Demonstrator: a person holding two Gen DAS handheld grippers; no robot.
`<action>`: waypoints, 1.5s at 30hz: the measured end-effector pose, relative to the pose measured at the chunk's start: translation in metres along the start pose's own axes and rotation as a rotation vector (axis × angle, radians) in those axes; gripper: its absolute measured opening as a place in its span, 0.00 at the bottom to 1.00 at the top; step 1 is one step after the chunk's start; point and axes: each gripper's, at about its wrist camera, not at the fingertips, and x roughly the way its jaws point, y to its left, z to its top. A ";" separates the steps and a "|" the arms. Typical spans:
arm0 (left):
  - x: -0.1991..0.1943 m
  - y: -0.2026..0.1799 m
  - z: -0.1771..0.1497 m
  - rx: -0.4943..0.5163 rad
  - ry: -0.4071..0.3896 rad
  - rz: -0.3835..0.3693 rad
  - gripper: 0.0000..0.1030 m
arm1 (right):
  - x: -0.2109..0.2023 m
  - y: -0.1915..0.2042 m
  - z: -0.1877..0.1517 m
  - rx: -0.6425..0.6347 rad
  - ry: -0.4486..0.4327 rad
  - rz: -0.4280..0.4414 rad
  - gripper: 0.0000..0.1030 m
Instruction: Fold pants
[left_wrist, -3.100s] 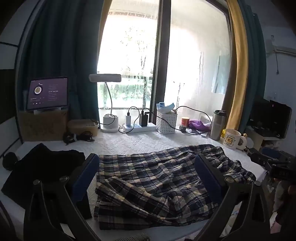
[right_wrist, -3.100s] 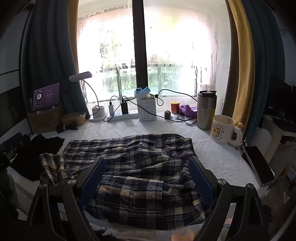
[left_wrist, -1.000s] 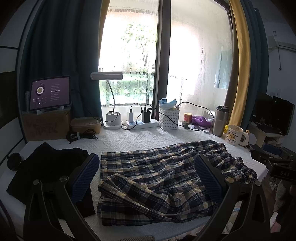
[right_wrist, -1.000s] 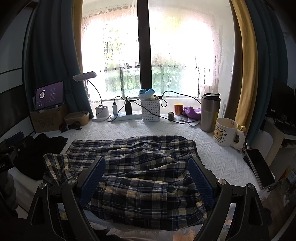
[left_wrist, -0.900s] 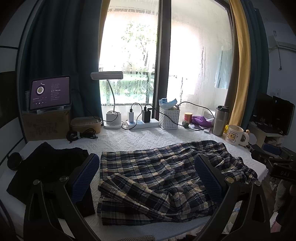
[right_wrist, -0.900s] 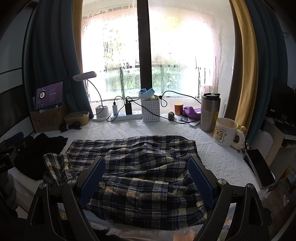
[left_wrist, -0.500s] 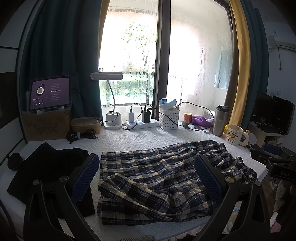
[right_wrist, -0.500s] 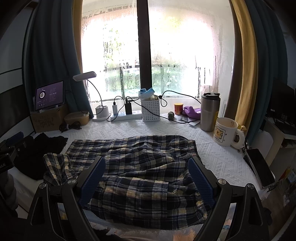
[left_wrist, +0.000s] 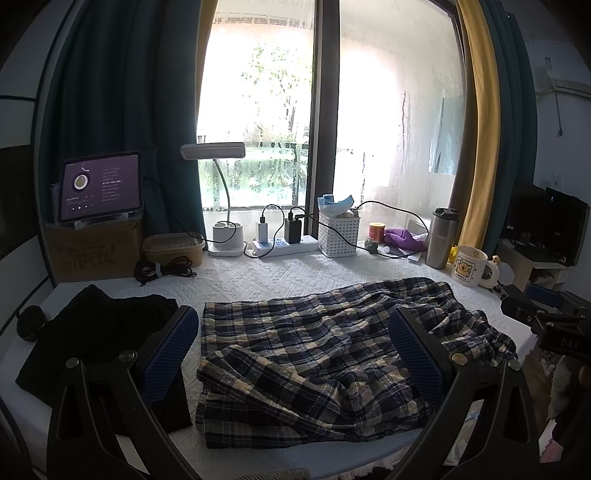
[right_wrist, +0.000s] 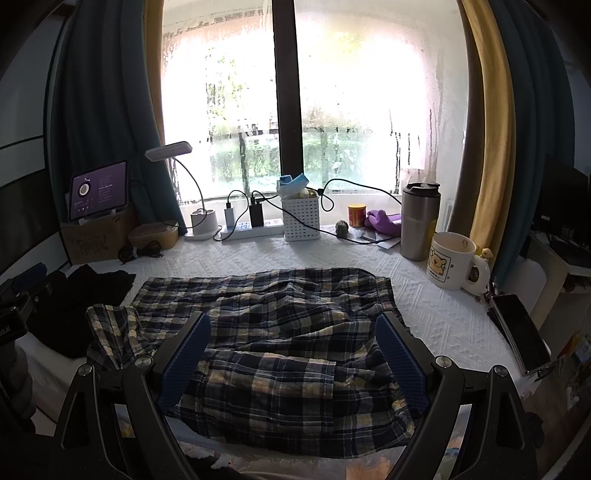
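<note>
Two blue-padded grippers, left (left_wrist: 293, 345) and right (right_wrist: 293, 347), hover with fingers wide apart, empty, above rumpled navy-and-cream plaid pants (left_wrist: 317, 347) on white quilted mattress (left_wrist: 273, 277). Risk: pinching one layer only, dragging fabric toward bear-print mug (right_wrist: 450, 262).

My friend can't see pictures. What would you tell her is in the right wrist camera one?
Rumpled plaid pants lie spread on a white textured bedspread, seen between the wide-open fingers of the right gripper, which hangs above them holding nothing. Behind, by a bright window, stand a bear mug, a steel tumbler, a white basket and a desk lamp.
</note>
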 end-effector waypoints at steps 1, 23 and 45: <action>0.001 0.000 0.000 0.002 0.001 0.001 0.98 | 0.001 0.000 0.000 0.000 0.001 0.002 0.89; 0.084 0.017 0.005 0.015 0.138 0.086 0.98 | 0.079 -0.049 0.003 0.075 0.112 -0.045 0.89; 0.208 0.067 0.033 -0.010 0.347 0.150 0.98 | 0.186 -0.111 0.058 0.066 0.190 -0.106 0.89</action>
